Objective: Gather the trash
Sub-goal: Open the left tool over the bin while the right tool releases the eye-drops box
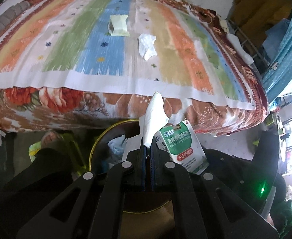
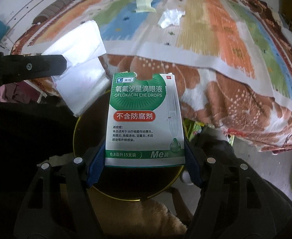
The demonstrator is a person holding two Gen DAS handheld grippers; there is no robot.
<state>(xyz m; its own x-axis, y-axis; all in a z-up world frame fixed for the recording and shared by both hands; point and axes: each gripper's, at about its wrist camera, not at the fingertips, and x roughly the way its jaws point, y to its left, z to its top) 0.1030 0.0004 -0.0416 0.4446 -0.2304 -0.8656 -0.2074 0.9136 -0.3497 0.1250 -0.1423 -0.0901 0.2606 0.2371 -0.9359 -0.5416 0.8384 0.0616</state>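
My left gripper [image 1: 148, 151] is shut on a folded white tissue [image 1: 154, 117], which sticks up past its fingertips. My right gripper [image 2: 145, 159] is shut on a green and white eye-drops box [image 2: 144, 119], pinched by its lower edges between the blue pads [image 2: 94, 163]. Both hang over a dark round bin with a yellow rim [image 1: 98, 139] [image 2: 76, 135] on the floor beside the bed. The box [image 1: 180, 149] shows in the left wrist view to the right of the tissue, and the tissue [image 2: 80, 69] shows at the left in the right wrist view. On the bed lie a crumpled white tissue [image 1: 147, 45] [image 2: 170, 18] and a pale yellow wrapper [image 1: 119, 25] [image 2: 145, 4].
A striped cloth [image 1: 86, 45] covers the bed over a floral blanket [image 1: 46, 103]. A plastic bag [image 1: 116, 147] lies inside the bin. A metal rack [image 1: 247, 43] with blue fabric [image 1: 285, 49] stands to the right. A fluffy tan thing [image 2: 142, 219] sits below the bin.
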